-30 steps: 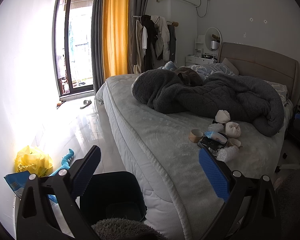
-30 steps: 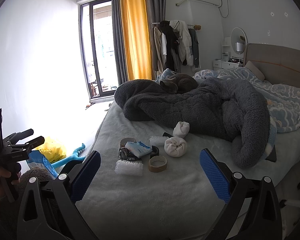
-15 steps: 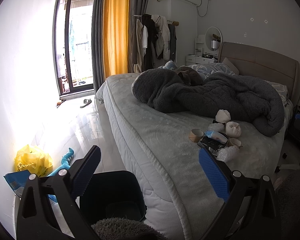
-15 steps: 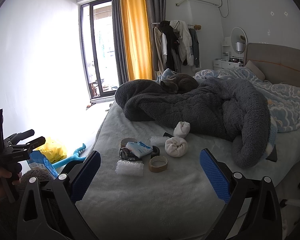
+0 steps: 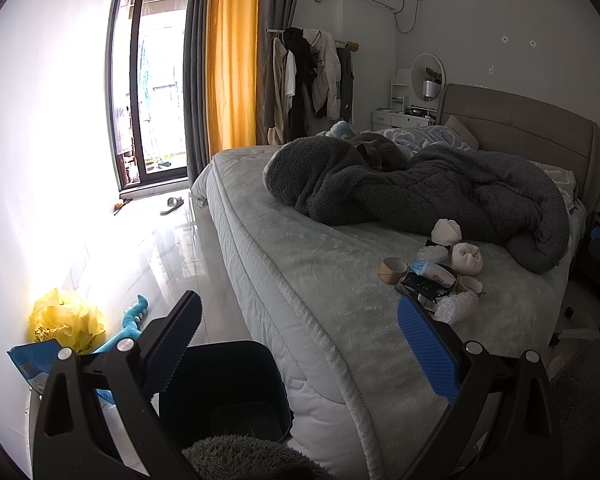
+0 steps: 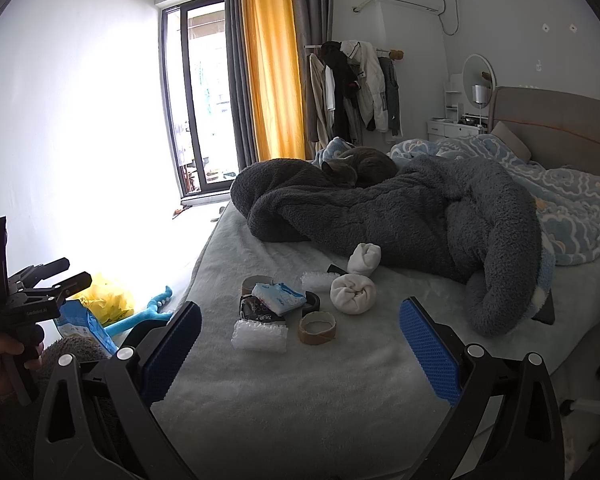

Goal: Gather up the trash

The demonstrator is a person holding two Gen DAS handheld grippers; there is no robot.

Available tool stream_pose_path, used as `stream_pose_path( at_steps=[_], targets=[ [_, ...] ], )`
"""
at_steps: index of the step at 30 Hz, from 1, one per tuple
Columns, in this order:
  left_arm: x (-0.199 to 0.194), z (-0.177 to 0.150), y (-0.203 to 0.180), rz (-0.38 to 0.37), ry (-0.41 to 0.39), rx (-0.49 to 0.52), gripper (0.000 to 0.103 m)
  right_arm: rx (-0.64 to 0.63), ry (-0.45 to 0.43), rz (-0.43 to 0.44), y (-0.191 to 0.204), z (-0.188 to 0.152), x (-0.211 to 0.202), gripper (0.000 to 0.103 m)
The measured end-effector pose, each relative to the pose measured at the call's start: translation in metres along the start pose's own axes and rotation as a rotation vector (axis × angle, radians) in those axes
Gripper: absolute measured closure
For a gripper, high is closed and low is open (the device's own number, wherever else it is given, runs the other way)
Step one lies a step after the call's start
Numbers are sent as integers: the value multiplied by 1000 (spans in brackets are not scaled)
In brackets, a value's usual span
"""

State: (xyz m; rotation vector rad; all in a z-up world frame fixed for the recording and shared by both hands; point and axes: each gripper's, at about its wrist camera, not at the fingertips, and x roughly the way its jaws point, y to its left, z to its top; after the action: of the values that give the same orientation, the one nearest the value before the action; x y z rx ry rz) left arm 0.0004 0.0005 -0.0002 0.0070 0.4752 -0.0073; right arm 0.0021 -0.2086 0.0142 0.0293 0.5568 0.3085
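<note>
Grey blanket [image 6: 400, 216] heaped behind trash pile [image 6: 284, 312], possibly touching.

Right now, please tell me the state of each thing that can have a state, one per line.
left gripper: open, holds nothing
right gripper: open, holds nothing
bin: upright on the floor beside the bed, no lid
tape roll: lying flat on the bed
white socks: rolled into a ball
grey blanket: bunched up
yellow curtain: drawn aside

yellow curtain [image 6: 274, 64], charcoal fleece blanket [image 6: 400, 208], blue cloud-patterned duvet [image 6: 560, 192], white socks [image 6: 352, 292].
</note>
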Motion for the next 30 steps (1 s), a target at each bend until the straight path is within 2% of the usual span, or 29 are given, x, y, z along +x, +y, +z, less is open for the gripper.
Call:
stream_pose_path(
  at_steps=[30],
  targets=[
    [-1, -3, 1, 3, 7, -7, 3, 2, 0, 1, 0, 0, 0, 3]
  ],
)
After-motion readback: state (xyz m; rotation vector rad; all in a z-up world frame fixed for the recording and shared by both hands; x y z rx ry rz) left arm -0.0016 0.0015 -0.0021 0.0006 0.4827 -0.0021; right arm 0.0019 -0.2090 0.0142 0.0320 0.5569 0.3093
